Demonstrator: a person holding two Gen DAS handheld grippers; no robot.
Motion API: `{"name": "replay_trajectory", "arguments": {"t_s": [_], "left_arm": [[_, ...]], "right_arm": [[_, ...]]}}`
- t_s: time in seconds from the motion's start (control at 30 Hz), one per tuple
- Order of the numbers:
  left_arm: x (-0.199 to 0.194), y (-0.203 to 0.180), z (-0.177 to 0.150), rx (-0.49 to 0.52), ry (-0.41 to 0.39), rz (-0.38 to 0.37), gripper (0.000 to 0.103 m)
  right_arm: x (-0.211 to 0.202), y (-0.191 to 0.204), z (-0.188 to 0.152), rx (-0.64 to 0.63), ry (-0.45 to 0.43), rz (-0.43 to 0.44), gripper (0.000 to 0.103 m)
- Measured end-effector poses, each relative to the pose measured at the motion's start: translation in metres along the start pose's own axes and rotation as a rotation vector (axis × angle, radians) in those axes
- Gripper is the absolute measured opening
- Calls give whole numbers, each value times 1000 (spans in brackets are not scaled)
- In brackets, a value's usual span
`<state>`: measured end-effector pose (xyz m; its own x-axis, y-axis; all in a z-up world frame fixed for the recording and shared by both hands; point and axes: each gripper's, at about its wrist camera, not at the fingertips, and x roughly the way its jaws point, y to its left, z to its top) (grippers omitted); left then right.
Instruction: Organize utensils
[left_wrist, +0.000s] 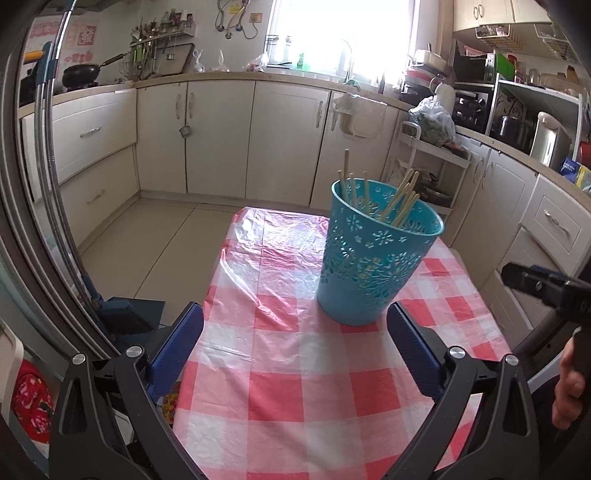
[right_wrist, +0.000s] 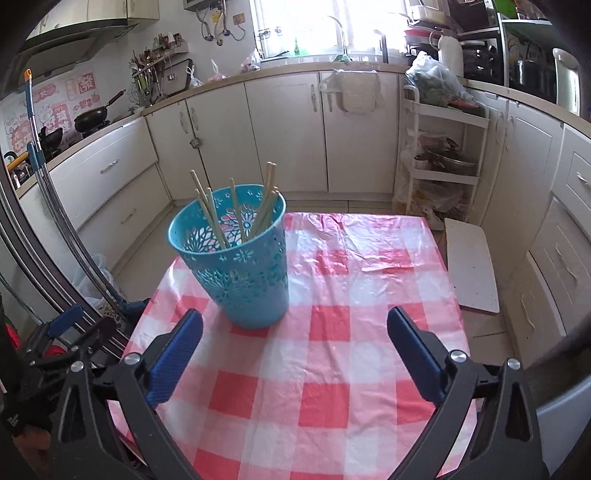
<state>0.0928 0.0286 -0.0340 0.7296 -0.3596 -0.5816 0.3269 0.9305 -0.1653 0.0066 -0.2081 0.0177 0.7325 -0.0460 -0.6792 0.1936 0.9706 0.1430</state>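
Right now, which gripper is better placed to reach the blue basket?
Left, marginally. The left gripper has the blue perforated plastic basket beside its right finger; the right gripper sits slightly farther. Both are open, empty.

Daylight floods in from the far window (left_wrist: 343, 33), which is blown out to white in both views, its glare washing over the tap and bottles on the sill. The plastic checked cloth (left_wrist: 295, 266) on the bench shines with pale glare at its far end. The blue basket (left_wrist: 373, 258) casts a soft shadow toward the near side. Focus is sharp at centre; fisheye bending curves the cabinets (right_wrist: 284, 133), and the corners fall dark.
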Motion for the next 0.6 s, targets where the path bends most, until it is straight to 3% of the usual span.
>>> {"name": "replay_trajectory", "arguments": {"t_s": [0.1,0.23,0.37,0.5,0.6], "left_arm": [[-23,-4,3,-38,22,-70,95],[-64,-2,6,-102,21,-127,95],[-108,-9,7,-61,17,14,95],[-158,-20,-2,-50,-60,79,95],[-187,-31,-13,-50,-65,120,95]], "right_arm": [[-18,2,-3,21,28,-35,96],[-62,12,-13,17,-38,0,96],[-109,25,-27,4,-85,57,96],[-149,35,-49,-38,-123,97,96],[-170,33,-64,-9,-126,109,96]]}}
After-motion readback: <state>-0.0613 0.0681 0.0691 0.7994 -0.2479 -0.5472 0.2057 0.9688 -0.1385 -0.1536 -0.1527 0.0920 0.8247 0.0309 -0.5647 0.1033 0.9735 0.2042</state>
